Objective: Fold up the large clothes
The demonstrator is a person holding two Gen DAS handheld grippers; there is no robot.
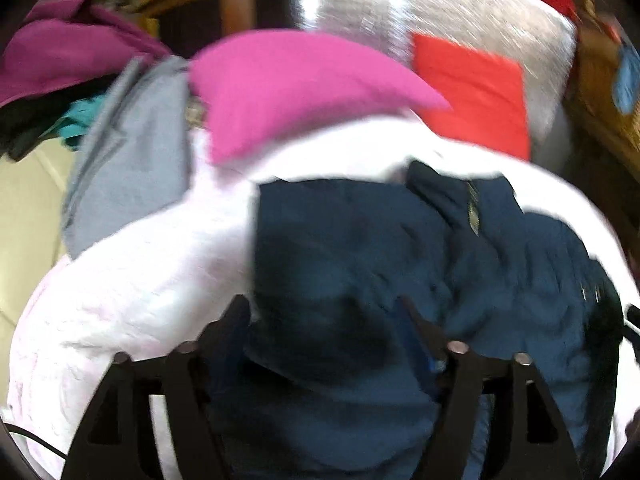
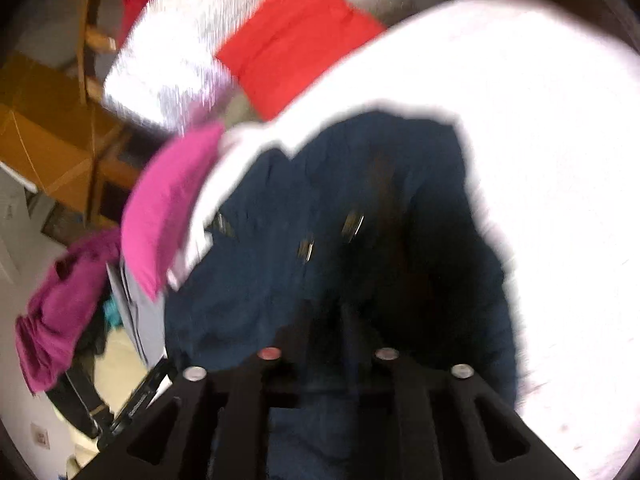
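A dark navy garment [image 1: 360, 248] with a zip lies crumpled on a white padded surface [image 1: 132, 288]. It also shows in the right wrist view [image 2: 280, 240], on the same white surface [image 2: 540, 160]. My left gripper [image 1: 324, 316] has its fingers spread, with a fold of navy cloth bunched between them. My right gripper [image 2: 328, 308] is close together on the navy cloth, its fingertips buried in dark fabric. Both views are blurred by motion.
A pink cloth [image 1: 288, 84] and a grey one [image 1: 128, 168] lie beyond the navy garment. A folded red cloth [image 1: 472, 92] rests on a silver sheet [image 1: 360, 4]. A purple garment [image 1: 60, 48] hangs at the left. Wooden furniture [image 2: 52, 136] stands behind.
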